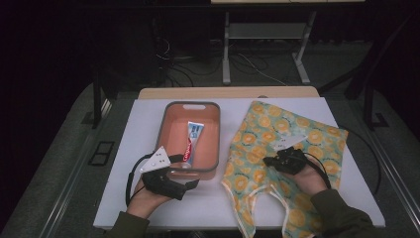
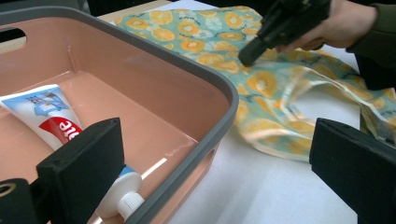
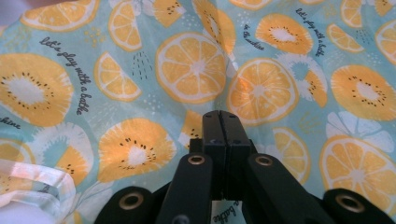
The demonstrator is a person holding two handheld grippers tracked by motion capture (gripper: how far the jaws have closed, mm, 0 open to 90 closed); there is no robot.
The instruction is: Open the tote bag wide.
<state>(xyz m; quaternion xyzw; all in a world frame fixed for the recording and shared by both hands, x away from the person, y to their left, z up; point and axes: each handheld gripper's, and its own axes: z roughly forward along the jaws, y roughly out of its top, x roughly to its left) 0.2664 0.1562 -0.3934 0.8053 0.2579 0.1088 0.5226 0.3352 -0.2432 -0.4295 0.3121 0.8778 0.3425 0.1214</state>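
A salmon-pink bin (image 1: 172, 130) with a grey rim stands mid-table, and a white, blue and red toothpaste tube (image 1: 192, 140) lies inside it. My left gripper (image 1: 184, 171) is open and straddles the bin's near wall (image 2: 205, 116). One jaw is over the tube's cap (image 2: 125, 199) and the other is outside the bin. A teal cloth bag (image 1: 292, 126) printed with orange slices lies to the right. My right gripper (image 1: 268, 161) is shut, its tips against the cloth (image 3: 196, 65). I cannot tell whether any cloth is pinched.
The white tabletop (image 1: 143, 129) has bare room left of the bin and along the front edge. The bag's handles (image 1: 247, 208) trail toward the near edge. In the left gripper view the right gripper (image 2: 249, 52) touches the cloth beyond the bin.
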